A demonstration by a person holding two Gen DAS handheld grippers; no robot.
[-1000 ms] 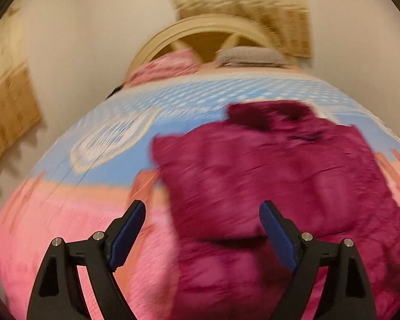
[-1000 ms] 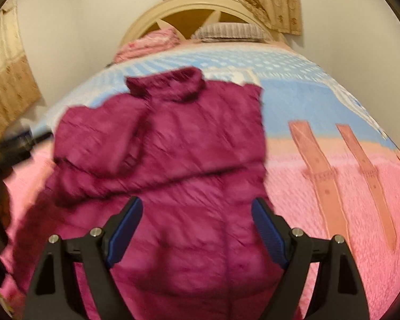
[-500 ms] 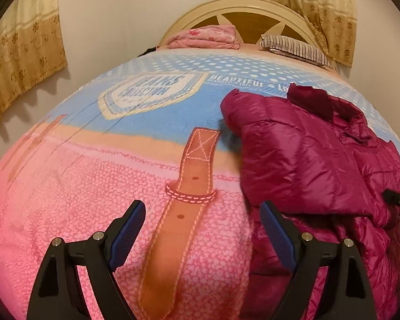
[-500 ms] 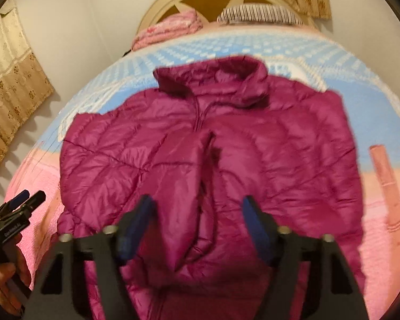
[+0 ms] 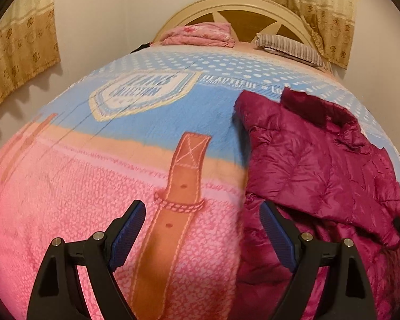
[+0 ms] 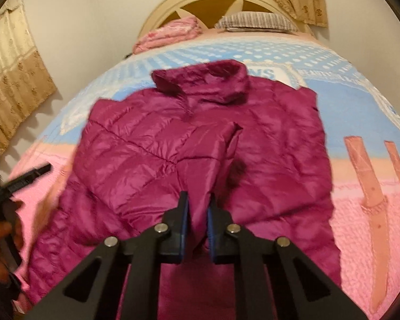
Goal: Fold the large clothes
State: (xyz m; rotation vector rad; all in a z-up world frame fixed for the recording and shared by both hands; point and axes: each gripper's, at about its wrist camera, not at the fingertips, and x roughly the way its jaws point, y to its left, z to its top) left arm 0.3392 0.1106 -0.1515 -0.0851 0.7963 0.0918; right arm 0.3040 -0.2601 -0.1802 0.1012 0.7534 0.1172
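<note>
A magenta puffer jacket point(image 6: 205, 144) lies front-up on the bed point(image 5: 98, 192), collar toward the far headboard; the right gripper point(image 6: 197, 213) is closing on a folded-in sleeve near the hem; the left gripper point(image 5: 200, 229) hangs released over bedspread, left of the jacket; next, likely a matching grasp there.
</note>
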